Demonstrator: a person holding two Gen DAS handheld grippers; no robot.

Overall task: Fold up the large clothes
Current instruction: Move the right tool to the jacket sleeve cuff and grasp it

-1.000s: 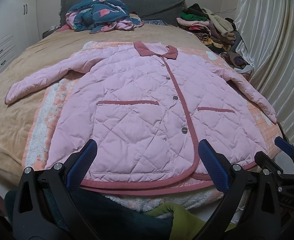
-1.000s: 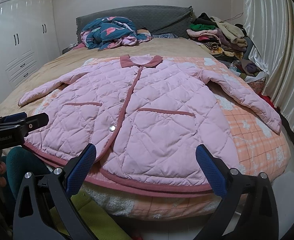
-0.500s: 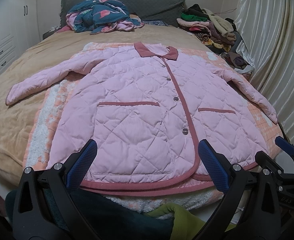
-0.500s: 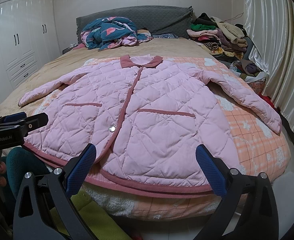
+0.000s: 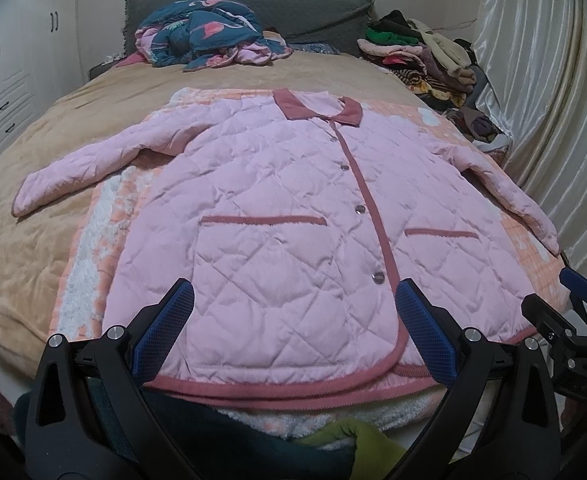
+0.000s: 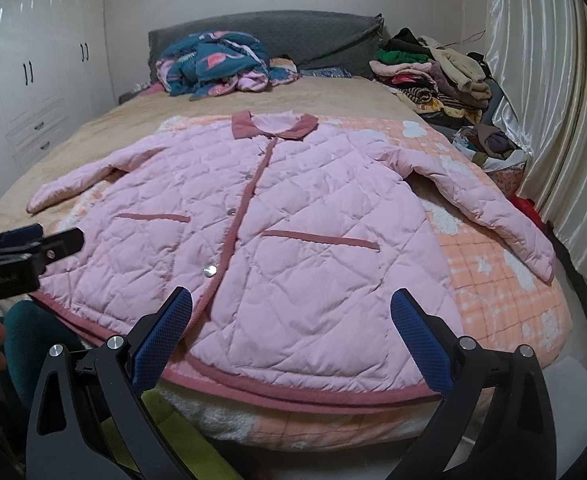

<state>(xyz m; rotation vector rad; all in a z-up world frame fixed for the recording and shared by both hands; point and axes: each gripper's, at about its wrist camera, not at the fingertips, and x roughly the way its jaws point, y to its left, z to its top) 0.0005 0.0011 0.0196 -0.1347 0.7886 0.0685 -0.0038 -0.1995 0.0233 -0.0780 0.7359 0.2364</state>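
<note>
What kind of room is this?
Most likely a bedroom. There is a big bed with a grey headboard, a white wardrobe beside it, and a pink jacket spread out for folding.

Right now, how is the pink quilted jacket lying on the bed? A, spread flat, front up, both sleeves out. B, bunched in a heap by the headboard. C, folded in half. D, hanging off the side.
A: the pink quilted jacket lies flat, buttons and pockets up, sleeves spread.

Jacket (image 5: 293, 216) flat on blanket (image 5: 533, 248), clothes pile (image 5: 421, 56) behind right
</note>
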